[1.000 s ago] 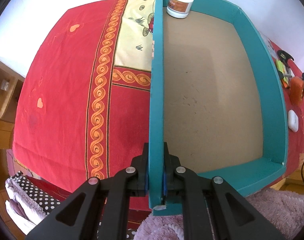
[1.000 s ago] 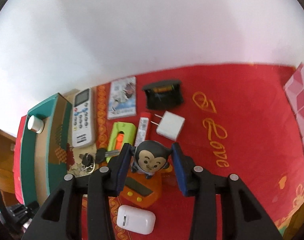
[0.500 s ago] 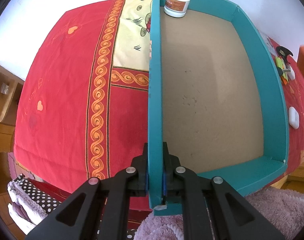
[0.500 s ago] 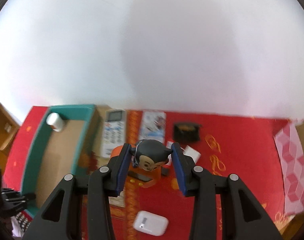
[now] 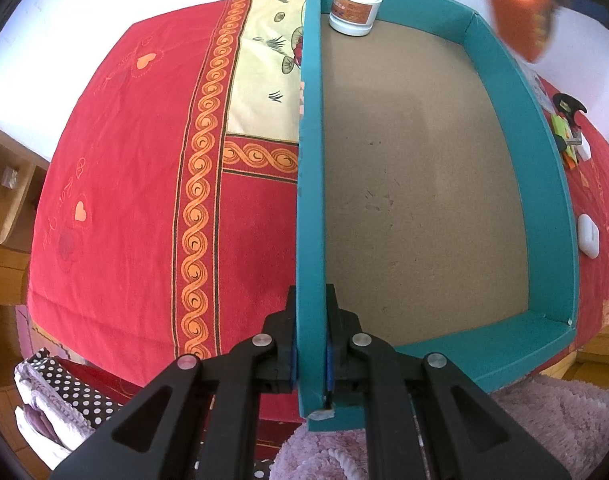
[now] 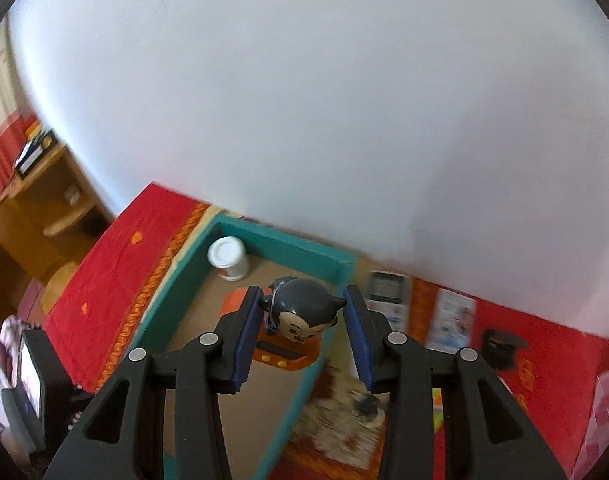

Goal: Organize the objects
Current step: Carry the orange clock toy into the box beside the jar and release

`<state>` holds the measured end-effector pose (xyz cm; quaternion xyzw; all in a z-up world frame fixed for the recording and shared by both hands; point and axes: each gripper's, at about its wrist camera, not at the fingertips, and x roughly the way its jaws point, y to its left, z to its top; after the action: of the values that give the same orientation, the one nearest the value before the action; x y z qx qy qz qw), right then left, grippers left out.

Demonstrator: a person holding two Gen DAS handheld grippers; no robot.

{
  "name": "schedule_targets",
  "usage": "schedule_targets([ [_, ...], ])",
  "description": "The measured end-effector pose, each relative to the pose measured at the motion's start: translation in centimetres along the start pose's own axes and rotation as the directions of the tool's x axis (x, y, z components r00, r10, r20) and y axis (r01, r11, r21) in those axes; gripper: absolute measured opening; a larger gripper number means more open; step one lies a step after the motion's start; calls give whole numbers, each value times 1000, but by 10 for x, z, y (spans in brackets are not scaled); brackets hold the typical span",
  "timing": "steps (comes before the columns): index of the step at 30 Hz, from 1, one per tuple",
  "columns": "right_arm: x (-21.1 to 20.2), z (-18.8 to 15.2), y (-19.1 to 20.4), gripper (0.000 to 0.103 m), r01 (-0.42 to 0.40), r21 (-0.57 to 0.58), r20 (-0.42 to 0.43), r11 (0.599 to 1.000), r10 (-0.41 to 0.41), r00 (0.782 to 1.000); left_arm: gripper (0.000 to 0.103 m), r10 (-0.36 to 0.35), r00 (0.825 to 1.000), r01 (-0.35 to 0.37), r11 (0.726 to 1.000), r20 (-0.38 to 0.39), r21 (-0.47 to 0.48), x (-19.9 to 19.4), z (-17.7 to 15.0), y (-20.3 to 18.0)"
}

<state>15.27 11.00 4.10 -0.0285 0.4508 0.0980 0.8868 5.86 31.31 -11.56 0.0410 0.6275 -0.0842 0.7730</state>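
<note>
A teal box [image 5: 310, 200] with a brown cardboard floor lies on the red bedspread [image 5: 136, 184]. My left gripper [image 5: 310, 344] is shut on the box's left wall near the front corner. A white jar [image 5: 354, 8] stands in the box's far left corner. My right gripper [image 6: 303, 300] is shut on the dark monkey head of an orange-based toy clock [image 6: 304, 314], which hangs above the box's floor, right of the jar [image 6: 228, 258]. From the left wrist the toy clock [image 5: 518, 20] is a blurred orange shape above the box's far right corner.
Right of the box on the bedspread lie a white remote [image 6: 386, 296], a printed card [image 6: 452, 320], a black object [image 6: 502, 346], keys with a green item [image 5: 564, 128] and a white earbud case [image 5: 587, 236]. A wooden shelf [image 6: 44, 208] stands left of the bed.
My right gripper has carried the toy clock up and to the left, from over the loose items to above the teal box, rolling as it went. The left gripper stays clamped on the wall.
</note>
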Motion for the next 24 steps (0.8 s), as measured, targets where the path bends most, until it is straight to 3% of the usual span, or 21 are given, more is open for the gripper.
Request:
schedule_targets([
  [7, 55, 11, 20, 42, 47, -59, -68, 997, -51, 996, 8, 2, 1000, -2, 1000, 7, 7, -1, -2, -1],
  [13, 91, 18, 28, 42, 145, -162, -97, 976, -162, 982, 8, -2, 1000, 2, 1000, 14, 9, -2, -4, -2],
  [21, 110, 24, 46, 42, 213, -239, -67, 947, -235, 970, 8, -5, 1000, 5, 1000, 17, 6, -3, -6, 0],
  [24, 113, 24, 52, 42, 196, -244, -85, 950, -222, 971, 8, -6, 1000, 6, 1000, 18, 5, -3, -6, 0],
])
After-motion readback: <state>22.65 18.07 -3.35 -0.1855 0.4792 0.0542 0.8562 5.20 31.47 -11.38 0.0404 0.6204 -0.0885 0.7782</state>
